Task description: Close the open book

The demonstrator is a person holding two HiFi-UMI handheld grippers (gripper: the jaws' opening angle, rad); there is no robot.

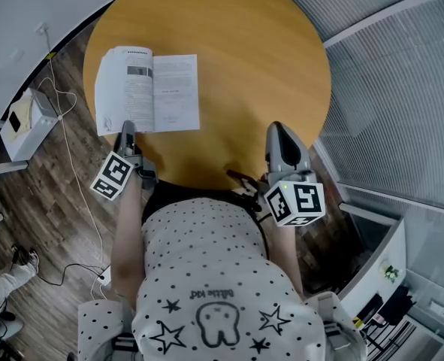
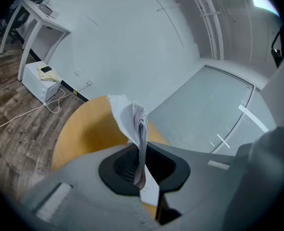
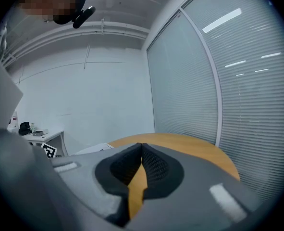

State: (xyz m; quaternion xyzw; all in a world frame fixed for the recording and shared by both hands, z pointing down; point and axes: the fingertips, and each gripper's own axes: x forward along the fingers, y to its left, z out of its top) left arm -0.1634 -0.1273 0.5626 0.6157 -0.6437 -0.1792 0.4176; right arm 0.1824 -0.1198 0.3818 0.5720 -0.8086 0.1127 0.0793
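The open white paperback book (image 1: 148,90) with printed pages lies spread on the left part of the round orange-brown wooden desk (image 1: 244,59), near the person's edge. Its near left corner meets the tip of the left gripper (image 1: 126,128).

In the left gripper view (image 2: 141,158), a sheaf of the book's (image 2: 132,119) pages stands on edge between the two dark ribbed fingers (image 2: 125,165). The fingers are nearly closed and grasp the paper, which curls upward past their tips. I cannot tell how many leaves are caught, since the wide lens bends the paper's edge.

The right gripper (image 1: 279,131) hangs over the near rim of the desk, well apart from the book and to its right. In its own view (image 3: 141,150) the fingers (image 3: 156,165) are clenched with their tips touching. Nothing is between them, and only the desk (image 3: 194,146) shows through the slit below.

The person wears a pale shirt with dots and stars (image 1: 206,277). A white box (image 1: 26,122) with a cable stands on the dark wooden floor (image 1: 49,224) left of the desk.
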